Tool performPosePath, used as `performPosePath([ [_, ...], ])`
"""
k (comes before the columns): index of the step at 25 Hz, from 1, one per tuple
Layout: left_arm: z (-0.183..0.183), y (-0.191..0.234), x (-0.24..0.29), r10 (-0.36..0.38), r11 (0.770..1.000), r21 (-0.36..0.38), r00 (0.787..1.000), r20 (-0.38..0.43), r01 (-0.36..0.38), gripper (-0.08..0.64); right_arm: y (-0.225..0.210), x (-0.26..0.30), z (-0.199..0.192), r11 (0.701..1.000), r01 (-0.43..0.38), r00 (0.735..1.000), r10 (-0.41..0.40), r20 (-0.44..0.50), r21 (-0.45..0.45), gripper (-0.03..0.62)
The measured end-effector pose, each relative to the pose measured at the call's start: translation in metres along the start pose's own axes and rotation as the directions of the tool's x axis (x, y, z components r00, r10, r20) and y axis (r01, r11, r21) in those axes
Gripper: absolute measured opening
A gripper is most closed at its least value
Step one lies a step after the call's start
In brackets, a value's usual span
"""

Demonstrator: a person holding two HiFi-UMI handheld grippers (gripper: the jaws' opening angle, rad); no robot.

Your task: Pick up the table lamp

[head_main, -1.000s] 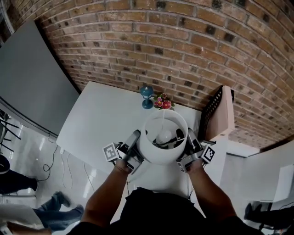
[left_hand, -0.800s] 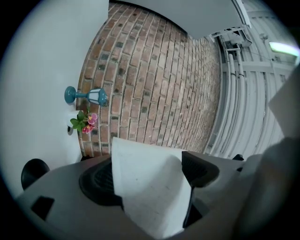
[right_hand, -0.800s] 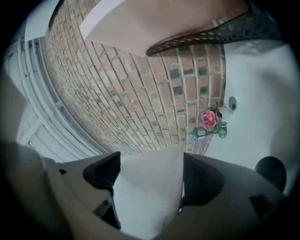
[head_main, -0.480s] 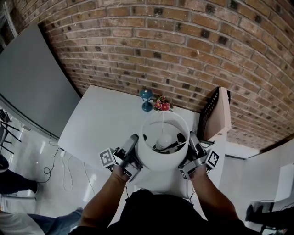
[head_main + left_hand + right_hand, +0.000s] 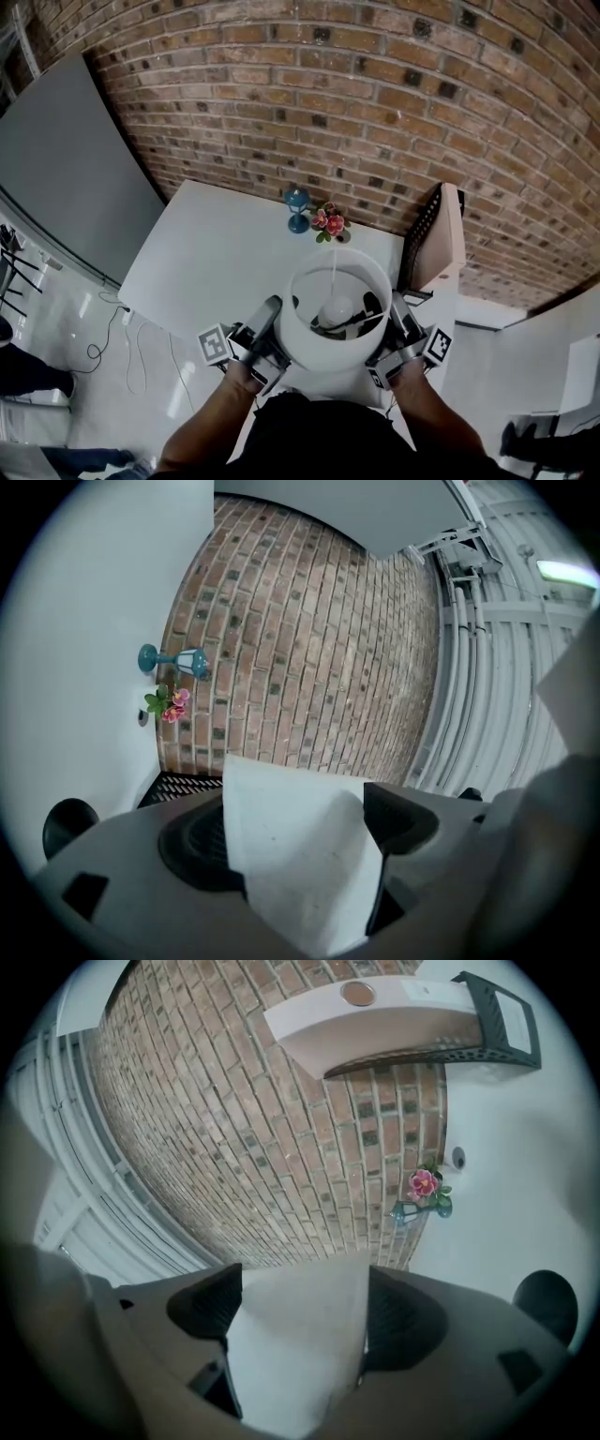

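A white drum-shaded table lamp (image 5: 335,319) hangs between two tools: the left hand-held gripper (image 5: 298,841) and the right hand-held gripper (image 5: 295,1321) each clench the shade's wall, one on either side. Beyond them, on the white surface (image 5: 216,253), stand pink flowers (image 5: 328,223).

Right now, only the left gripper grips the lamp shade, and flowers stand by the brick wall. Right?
No: both grip it. The right gripper view shows the right gripper shut on the shade, as the left gripper is; flowers stand by the brick wall.
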State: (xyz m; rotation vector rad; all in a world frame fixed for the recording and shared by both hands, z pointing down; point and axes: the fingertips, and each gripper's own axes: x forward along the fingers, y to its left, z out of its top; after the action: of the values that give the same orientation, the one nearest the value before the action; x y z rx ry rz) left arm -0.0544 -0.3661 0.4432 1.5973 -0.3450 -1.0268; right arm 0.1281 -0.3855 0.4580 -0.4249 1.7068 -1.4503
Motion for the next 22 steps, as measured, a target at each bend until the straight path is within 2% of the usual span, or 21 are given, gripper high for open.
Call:
performPosePath([
  [13, -0.02, -0.004, -0.018, 0.036, 0.999, -0.009, 0.999, -0.012, -0.036, 0.402, 0.003, -0.026, -0.017, 1.0, 0.008, 1.0, -0.009, 0.022, 0.02, 0.399],
  [22, -0.027, -0.021, -0.016, 0.028, 0.999, 0.021, 0.999, -0.025, -0.028, 0.402, 0.017, -0.026, -0.022, 0.999, -0.03, 0.999, 0.03, 0.019, 0.02, 0.399],
])
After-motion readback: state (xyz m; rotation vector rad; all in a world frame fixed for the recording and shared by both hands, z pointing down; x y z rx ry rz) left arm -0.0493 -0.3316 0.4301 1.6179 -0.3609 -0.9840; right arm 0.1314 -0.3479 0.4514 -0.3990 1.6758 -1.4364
